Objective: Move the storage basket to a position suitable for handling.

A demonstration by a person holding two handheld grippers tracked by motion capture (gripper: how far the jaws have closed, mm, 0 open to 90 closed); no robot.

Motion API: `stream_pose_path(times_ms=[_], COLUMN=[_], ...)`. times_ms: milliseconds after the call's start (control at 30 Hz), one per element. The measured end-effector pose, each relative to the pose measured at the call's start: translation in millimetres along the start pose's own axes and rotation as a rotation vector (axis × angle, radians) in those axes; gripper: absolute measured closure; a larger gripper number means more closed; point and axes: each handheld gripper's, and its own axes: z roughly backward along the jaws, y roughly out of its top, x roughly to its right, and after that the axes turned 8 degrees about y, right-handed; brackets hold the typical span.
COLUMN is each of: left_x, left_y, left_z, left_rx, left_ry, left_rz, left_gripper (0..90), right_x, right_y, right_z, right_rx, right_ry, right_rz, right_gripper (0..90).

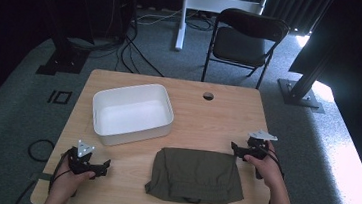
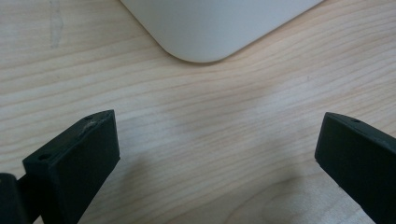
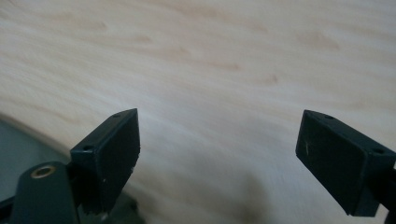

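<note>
A folded olive-green garment [image 1: 194,175] lies flat on the wooden table [image 1: 217,116] near its front edge. Behind it and to the left stands an empty white tub [image 1: 132,112]. My left gripper [image 1: 103,166] rests at the front left, a little left of the garment, jaws wide apart with bare wood between them [image 2: 219,158]; the tub's rounded corner [image 2: 201,32] lies just ahead. My right gripper [image 1: 235,148] hovers by the garment's far right corner, open as well, over bare wood [image 3: 217,154], with a dark edge of the garment [image 3: 18,144] at lower left.
A round cable hole [image 1: 208,95] sits near the table's far edge. A black folding chair [image 1: 245,40] stands behind the table on grey carpet, beside a white desk leg [image 1: 182,16] and loose cables. Black stand bases flank both sides.
</note>
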Motion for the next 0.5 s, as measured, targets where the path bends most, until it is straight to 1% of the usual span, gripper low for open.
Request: stream_pose_path(times_ms=[100, 133, 167, 233, 267, 300, 333, 400, 433, 467, 500], left_x=[-1.5, -1.5, -1.8, -2.3, -2.3, -2.9, -2.9, -4.6, -4.6, -5.8, -8.5], left_y=[4.1, 4.1, 5.3, 10.6, 10.6, 14.9, 14.9, 21.1, 21.1, 22.9, 26.1], left_z=[1.5, 1.5, 2.2, 5.6, 5.6, 8.8, 8.8, 13.4, 13.4, 14.9, 17.6], left_rx=[0.004, 0.004, 0.01, 0.024, 0.024, 0.035, 0.035, 0.056, 0.056, 0.064, 0.083], left_ry=[-0.001, -0.001, -0.003, -0.004, -0.004, -0.006, -0.006, -0.007, -0.007, -0.007, -0.006], left_rz=[-0.004, -0.004, -0.004, 0.0, 0.0, 0.001, 0.001, 0.003, 0.003, 0.004, 0.015], left_gripper=[0.8, 0.8, 0.8, 0.8, 0.8, 0.8, 0.8, 0.8, 0.8, 0.8, 0.8], right_x=[-8.3, -8.3, -14.9, -22.4, -22.4, -30.6, -34.9, -43.5, -47.4, -51.5, -55.2], right_y=[11.7, 11.7, 18.6, 24.9, 24.9, 30.8, 33.7, 39.4, 42.0, 44.6, 47.2], right_z=[-2.9, -2.9, -5.6, -8.9, -8.9, -12.9, -14.7, -18.2, -19.8, -21.3, -22.9], right_rx=[0.013, 0.013, 0.021, 0.028, 0.028, 0.03, 0.028, 0.027, 0.025, 0.026, 0.031], right_ry=[0.016, 0.016, 0.032, 0.045, 0.045, 0.062, 0.071, 0.089, 0.096, 0.101, 0.108], right_rz=[0.021, 0.021, 0.035, 0.044, 0.044, 0.056, 0.061, 0.068, 0.074, 0.074, 0.08], right_gripper=[13.5, 13.5, 13.6, 13.8, 13.8, 13.9, 14.5, 14.6, 15.5, 16.1, 16.1])
